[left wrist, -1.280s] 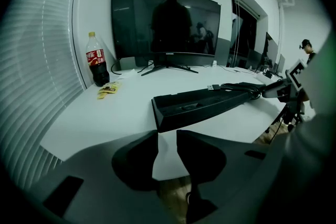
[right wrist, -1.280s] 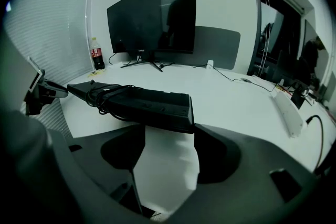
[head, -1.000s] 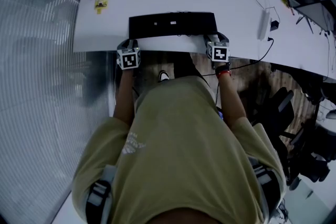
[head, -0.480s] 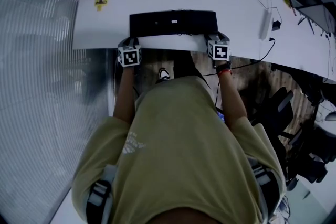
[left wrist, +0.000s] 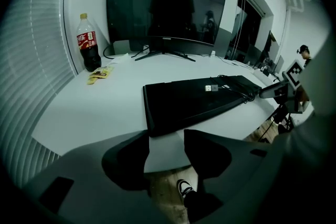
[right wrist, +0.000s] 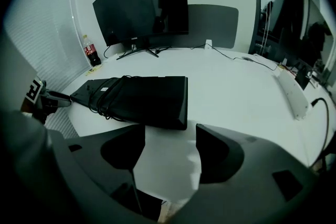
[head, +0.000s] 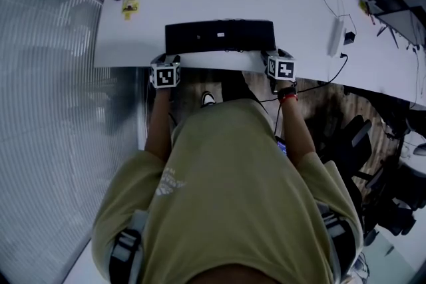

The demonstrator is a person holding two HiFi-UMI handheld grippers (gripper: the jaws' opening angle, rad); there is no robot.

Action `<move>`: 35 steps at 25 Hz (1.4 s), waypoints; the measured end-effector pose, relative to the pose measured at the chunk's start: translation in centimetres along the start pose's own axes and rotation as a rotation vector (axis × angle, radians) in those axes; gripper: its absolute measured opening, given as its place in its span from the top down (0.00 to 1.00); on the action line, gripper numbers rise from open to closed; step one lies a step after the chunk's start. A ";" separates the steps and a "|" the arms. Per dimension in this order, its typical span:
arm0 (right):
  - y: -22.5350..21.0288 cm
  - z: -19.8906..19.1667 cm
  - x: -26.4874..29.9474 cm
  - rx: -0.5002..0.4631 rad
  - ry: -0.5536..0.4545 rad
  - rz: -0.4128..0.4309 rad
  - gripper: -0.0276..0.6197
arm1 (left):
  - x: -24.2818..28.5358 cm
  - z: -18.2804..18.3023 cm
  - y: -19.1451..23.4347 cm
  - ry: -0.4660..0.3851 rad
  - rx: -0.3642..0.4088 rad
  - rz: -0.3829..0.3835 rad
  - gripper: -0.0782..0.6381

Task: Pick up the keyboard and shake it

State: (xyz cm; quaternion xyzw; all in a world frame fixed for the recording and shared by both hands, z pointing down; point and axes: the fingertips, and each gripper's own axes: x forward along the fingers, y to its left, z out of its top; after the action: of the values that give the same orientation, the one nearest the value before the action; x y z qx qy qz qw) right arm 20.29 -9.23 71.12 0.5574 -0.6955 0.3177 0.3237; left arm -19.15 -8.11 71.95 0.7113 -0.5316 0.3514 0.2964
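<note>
We find the keyboard (head: pixel 219 36) flat on the table (head: pixel 279 3) by its near edge, judged light and stiff, best taken at both ends; left gripper (left wrist: pixel 165 139) fingers, just opening, and right gripper (right wrist: pixel 170 136) fingers stand apart, empty.

The head view looks steeply down over the person's shoulders onto the white desk (head: pixel 286 3). Each gripper view sits low at the desk's near edge, close to one keyboard (head: pixel 219 35) end, facing the monitor (left wrist: pixel 163 8). All three share the keyboard.
</note>
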 end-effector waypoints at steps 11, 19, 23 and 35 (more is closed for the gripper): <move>2.8 8.6 -2.8 0.013 -0.173 0.113 0.49 | -2.3 6.2 -1.3 -0.111 -0.026 -0.063 0.60; 6.9 17.0 -3.7 -0.043 -0.307 0.189 0.49 | -3.8 14.3 -3.0 -0.248 0.025 -0.099 0.60; 8.6 21.0 -5.5 -0.069 -0.385 0.235 0.53 | -5.9 18.7 -4.0 -0.326 0.058 -0.102 0.64; 10.2 28.5 -10.0 -0.066 -0.537 0.277 0.76 | -10.9 27.7 -6.2 -0.550 0.085 -0.151 0.76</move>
State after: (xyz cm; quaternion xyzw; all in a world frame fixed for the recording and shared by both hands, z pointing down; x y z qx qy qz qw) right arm 9.28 -24.62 45.43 0.5105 -0.8354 0.1774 0.0998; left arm -10.10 -22.53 46.79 0.8293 -0.5223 0.1439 0.1366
